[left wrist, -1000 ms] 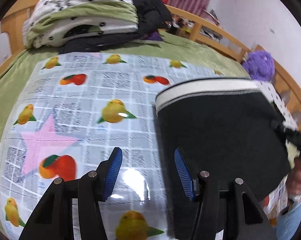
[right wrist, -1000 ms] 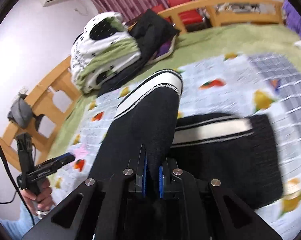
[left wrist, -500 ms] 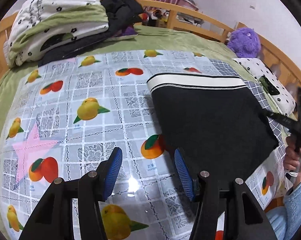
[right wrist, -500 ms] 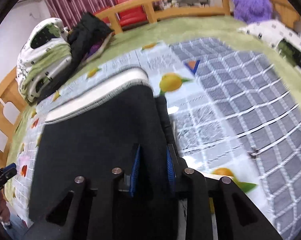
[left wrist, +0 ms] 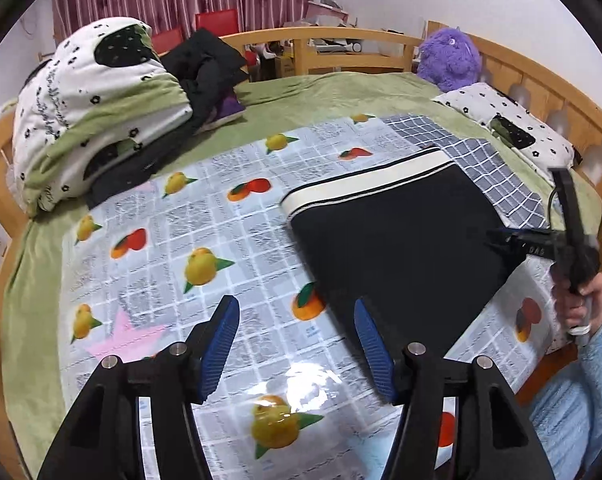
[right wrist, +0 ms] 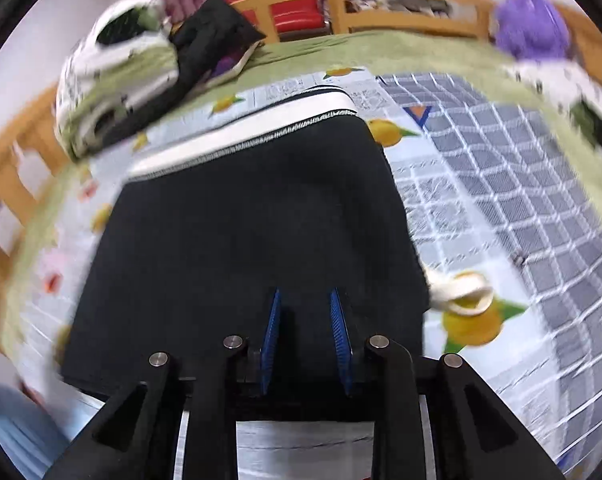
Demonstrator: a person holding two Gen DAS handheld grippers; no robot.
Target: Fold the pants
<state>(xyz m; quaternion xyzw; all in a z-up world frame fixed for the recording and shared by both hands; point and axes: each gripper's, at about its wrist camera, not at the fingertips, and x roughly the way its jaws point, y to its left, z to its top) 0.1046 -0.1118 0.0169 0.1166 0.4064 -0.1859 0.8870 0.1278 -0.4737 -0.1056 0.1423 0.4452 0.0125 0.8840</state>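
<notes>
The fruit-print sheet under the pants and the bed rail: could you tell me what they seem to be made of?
Fruit-print sheet: probably glossy plastic or oilcloth; a bright glare spot shows on it. Bed rail: looks like light wood with a smooth finish; tan, with solid slats.

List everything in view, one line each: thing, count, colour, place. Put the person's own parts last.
pants: one, black with white waistband, folded flat on the mat's right part
fruit-print mat: one, grey-white, over the bed
bedding pile: one, white and green, far left
dark clothes: one heap, black, beside the bedding
plush toy: one, purple, far right corner
pillow: one, white, dotted, right edge
left gripper: open, above the mat
right gripper: parted, over the pants' near edge
</notes>
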